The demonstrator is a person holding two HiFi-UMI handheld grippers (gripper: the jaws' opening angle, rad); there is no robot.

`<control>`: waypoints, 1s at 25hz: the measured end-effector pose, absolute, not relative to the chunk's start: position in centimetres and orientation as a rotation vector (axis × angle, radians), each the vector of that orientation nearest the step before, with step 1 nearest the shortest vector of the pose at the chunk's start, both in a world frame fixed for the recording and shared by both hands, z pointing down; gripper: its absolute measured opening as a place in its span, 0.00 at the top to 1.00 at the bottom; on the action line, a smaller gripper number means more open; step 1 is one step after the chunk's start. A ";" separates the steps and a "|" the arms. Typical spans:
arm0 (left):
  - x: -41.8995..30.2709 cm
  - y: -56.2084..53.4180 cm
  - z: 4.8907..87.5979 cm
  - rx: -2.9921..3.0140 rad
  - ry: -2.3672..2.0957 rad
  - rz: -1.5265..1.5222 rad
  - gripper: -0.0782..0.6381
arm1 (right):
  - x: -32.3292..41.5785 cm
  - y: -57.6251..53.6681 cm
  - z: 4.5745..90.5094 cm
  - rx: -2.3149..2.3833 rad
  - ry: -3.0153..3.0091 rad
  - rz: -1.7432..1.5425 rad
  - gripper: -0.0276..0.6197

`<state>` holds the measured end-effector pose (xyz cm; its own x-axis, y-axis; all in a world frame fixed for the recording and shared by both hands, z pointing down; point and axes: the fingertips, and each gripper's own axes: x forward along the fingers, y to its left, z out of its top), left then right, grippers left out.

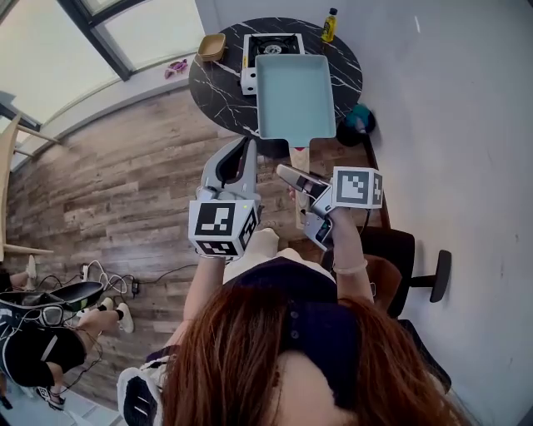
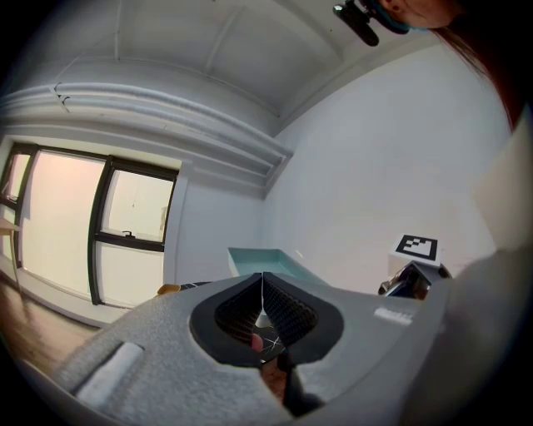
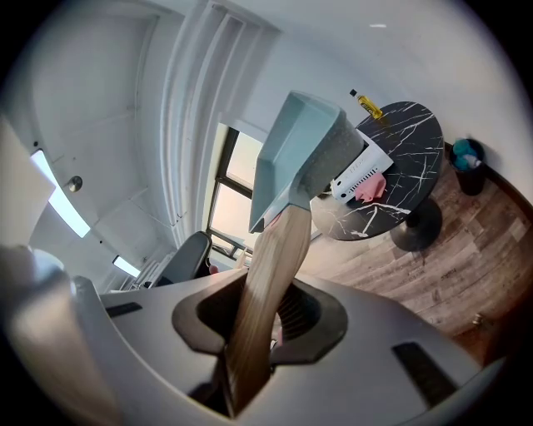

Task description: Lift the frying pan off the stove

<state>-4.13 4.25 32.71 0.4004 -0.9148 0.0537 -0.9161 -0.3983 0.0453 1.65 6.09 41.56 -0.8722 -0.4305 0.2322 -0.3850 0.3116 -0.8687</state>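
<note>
The rectangular teal frying pan [image 1: 296,96] hangs in the air in front of the round black marble table [image 1: 216,87], clear of the white portable stove [image 1: 271,48]. My right gripper [image 1: 301,188] is shut on the pan's wooden handle [image 1: 300,162]. In the right gripper view the handle [image 3: 266,283] runs up from between the jaws to the pan [image 3: 304,150], well above the table [image 3: 400,158] and the stove [image 3: 360,170]. My left gripper [image 1: 236,158] is beside it on the left, shut and empty, its pads [image 2: 275,306] meeting, the pan [image 2: 266,261] beyond.
On the table stand a yellow oil bottle [image 1: 331,24] and a wooden bowl [image 1: 211,47]. A dark bin [image 1: 360,125] sits on the wood floor beside the table by the white wall. A black chair [image 1: 404,258] is at my right. Another person's legs [image 1: 50,324] are at lower left.
</note>
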 end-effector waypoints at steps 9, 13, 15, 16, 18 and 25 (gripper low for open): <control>-3.7 7.9 32.7 2.573 -1.718 0.036 0.87 | 2.2 9.7 41.3 -0.752 2.537 -1.624 0.81; -3.6 7.6 32.7 2.575 -1.705 0.053 0.87 | 2.0 9.4 41.3 -0.749 2.533 -1.641 0.81; -3.3 8.0 32.8 2.578 -1.703 0.058 0.87 | 2.2 9.8 41.3 -0.745 2.528 -1.642 0.81; -3.1 8.4 32.7 2.581 -1.703 0.060 0.87 | 2.4 10.2 41.3 -0.745 2.526 -1.641 0.81; -2.8 9.2 32.7 2.586 -1.703 0.062 0.87 | 2.6 10.9 41.2 -0.746 2.524 -1.637 0.81; -2.8 9.7 32.7 2.579 -1.705 0.071 0.87 | 2.8 11.6 41.2 -0.745 2.523 -1.642 0.81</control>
